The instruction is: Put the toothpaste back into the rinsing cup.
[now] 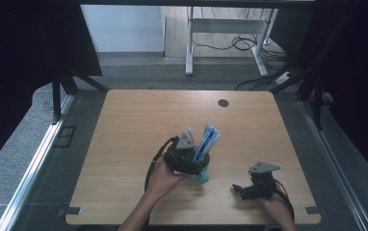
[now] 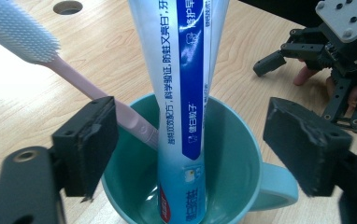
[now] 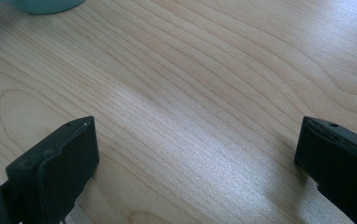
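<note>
The left gripper [image 2: 190, 154] hangs just over a teal mug [image 2: 235, 154], its two black jaws spread wide to either side of the rim. The pads are blocky, matt and scuffed at the edges, and neither presses on anything. Between them a toothpaste tube [image 2: 186, 93] stands upright in the mug, its foot near the bottom. The tube is smooth and glossy, white shading to pale blue, with a dark blue band of white lettering down its length and a red patch near the base. Close to the left jaw a toothbrush [image 2: 74, 79] leans out of the mug over the rim; its handle is slim and pale pink, its head white with fine, dense bristles. The mug is round and smooth, with a thick looped handle beneath the right jaw.

In the high view the left gripper [image 1: 188, 156] sits on top of the mug [image 1: 202, 177], with the tube [image 1: 207, 139] rising past it.

Off to the side, well apart from the mug, the right gripper [image 1: 240, 189] rests low over the table [image 1: 138, 120]. Its jaws stand wide with bare wood between them. The tabletop is light wood with a fine wavy grain and a soft sheen, and has a round dark hole [image 1: 223, 103] near the far edge.
</note>
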{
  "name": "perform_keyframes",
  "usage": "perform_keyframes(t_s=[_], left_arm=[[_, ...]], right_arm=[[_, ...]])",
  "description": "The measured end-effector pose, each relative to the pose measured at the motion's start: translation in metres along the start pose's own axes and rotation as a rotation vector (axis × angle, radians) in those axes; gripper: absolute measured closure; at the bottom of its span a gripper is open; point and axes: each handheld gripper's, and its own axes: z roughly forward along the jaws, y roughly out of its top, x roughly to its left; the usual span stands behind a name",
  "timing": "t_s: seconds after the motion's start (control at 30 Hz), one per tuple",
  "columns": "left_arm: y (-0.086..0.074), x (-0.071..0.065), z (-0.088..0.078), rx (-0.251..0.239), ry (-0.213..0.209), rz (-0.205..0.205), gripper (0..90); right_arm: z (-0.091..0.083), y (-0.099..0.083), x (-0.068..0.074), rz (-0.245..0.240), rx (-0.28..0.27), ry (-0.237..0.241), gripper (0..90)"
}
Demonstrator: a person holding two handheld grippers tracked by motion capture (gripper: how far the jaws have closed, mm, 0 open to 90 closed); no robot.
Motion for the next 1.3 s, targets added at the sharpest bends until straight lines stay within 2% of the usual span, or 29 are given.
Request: perform_keyframes(t_s=[0.23,0.67,1.3], left_arm=[[-0.002,0.0,-0.009,0.006,-0.012,0.002,11.3],[-0.005,0.007,-0.02,0.018,0.0,-0.007,3.3],[-0.015,0.025,-0.046,-0.004,0.066,-0.007,0.0]], right_arm=[[0.0,0.0,0.0,-0.001,0.001,0.001,0.0],[0.0,0.0,0.0,0.0,0.0,-0.001,0.0],[0.0,0.0,0.0,-0.003,-0.002,-0.001,0.0]])
